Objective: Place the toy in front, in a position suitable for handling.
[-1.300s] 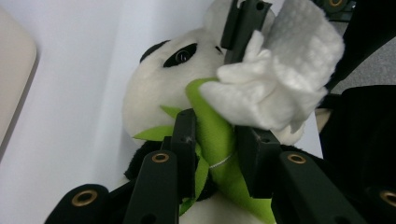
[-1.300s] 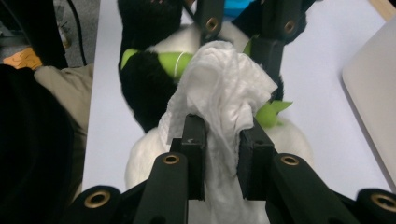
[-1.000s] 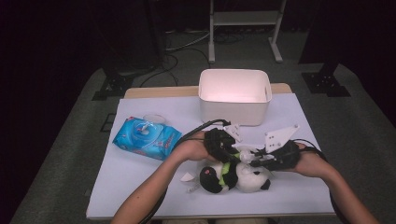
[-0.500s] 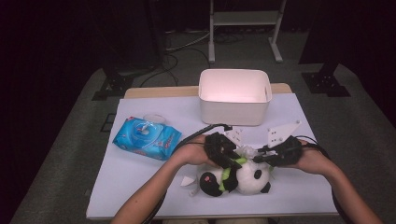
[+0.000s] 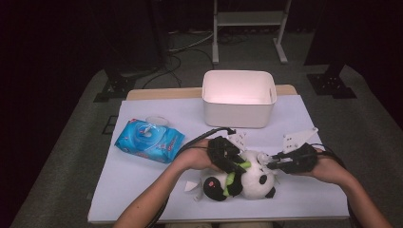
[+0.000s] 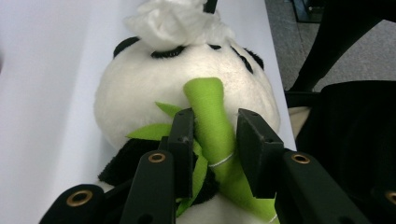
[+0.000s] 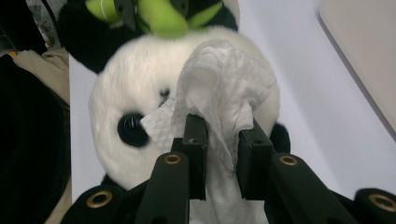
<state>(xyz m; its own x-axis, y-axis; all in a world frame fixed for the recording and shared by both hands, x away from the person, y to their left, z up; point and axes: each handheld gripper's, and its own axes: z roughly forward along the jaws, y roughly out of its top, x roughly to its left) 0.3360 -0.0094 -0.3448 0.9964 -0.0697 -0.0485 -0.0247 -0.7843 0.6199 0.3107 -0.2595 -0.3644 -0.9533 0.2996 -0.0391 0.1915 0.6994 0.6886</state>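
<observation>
Near the counter's [image 5: 142,190] six o'clock edge lies the toy panda [image 5: 247,183]. Left hand-held gripper [image 6: 215,135] clamps its green bamboo [image 6: 212,121] to keep it from sliding. Right hand-held gripper [image 7: 223,140], at three o'clock, pinches a white wipe [image 7: 224,93] against the panda's face, likely to clean it.

A table [image 5: 142,190] covered in pale lavender-white sheeting stands on a grey carpeted floor [image 5: 62,156], its wooden edge [image 5: 161,92] showing along the far side. Beyond it the room is dark. A white metal stand [image 5: 247,19] with 2 legs rests on the floor at the back, black cables [image 5: 180,47] trail beside it, and dark stand bases [image 5: 114,88] sit at either far corner.
</observation>
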